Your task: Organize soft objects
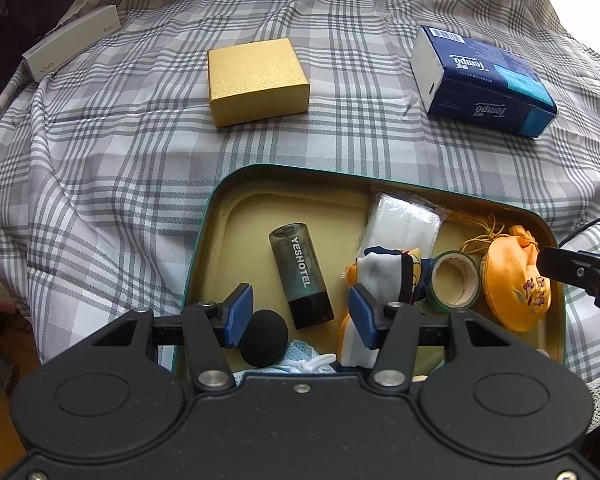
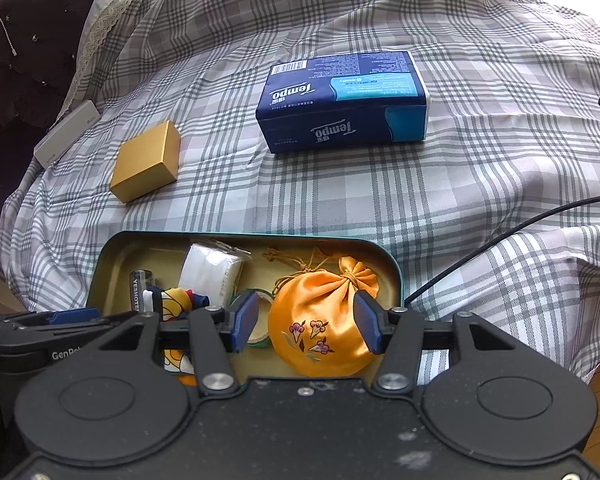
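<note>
Right tool (image 2: 306, 326) straddles orange satin pouch (image 2: 320, 320), pads apart w/o a clear clamp.
Pouch: light, slippery, squashy; grab by cinched neck. Left tool (image 1: 300, 316) apart, empty.

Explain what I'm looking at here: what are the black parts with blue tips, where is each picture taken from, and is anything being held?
Each picture comes from a camera mounted on a hand-held claw, looking forward along its two blue-padded fingers. A person carries one claw in each hand; there is no robot arm.

The left claw hangs open over a tin tray, above a dark YESHOTEL bottle. It holds nothing.

The right claw has its pads either side of an orange drawstring pouch; whether they press it, I cannot tell.

The tray also holds a tape roll, a patterned cloth and a white packet. On the checked bedcover lie a gold box, a Tempo tissue pack and a white vivo box.
</note>
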`<state>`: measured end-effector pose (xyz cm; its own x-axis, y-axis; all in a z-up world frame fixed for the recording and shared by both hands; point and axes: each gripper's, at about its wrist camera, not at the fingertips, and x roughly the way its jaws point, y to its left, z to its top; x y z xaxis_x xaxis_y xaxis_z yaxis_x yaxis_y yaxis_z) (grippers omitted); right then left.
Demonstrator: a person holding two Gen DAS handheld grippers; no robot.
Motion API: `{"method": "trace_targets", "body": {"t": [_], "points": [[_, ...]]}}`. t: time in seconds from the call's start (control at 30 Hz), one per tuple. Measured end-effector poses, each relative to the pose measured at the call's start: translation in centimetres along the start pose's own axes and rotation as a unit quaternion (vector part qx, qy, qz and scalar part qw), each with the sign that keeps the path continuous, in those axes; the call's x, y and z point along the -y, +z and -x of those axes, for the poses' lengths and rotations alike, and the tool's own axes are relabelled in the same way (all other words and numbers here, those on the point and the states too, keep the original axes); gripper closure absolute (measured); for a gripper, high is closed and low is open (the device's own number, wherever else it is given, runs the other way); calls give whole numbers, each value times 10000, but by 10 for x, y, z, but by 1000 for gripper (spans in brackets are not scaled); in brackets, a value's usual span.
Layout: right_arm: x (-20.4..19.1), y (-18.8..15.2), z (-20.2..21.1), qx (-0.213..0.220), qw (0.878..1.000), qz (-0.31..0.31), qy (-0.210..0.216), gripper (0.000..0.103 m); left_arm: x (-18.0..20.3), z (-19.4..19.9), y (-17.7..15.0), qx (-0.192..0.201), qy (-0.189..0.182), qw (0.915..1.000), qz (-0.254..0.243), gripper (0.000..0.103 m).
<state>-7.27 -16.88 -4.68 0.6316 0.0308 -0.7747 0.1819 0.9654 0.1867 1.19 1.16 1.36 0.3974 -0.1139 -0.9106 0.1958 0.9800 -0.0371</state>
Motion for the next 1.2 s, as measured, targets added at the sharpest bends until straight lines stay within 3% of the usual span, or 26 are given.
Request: {"method": "trace_targets", "body": {"t": [1.2], "points": [[1, -3, -11, -184, 9995, -85, -225, 51, 0, 6, -1, 224, 162, 9996, -19, 51]]}}
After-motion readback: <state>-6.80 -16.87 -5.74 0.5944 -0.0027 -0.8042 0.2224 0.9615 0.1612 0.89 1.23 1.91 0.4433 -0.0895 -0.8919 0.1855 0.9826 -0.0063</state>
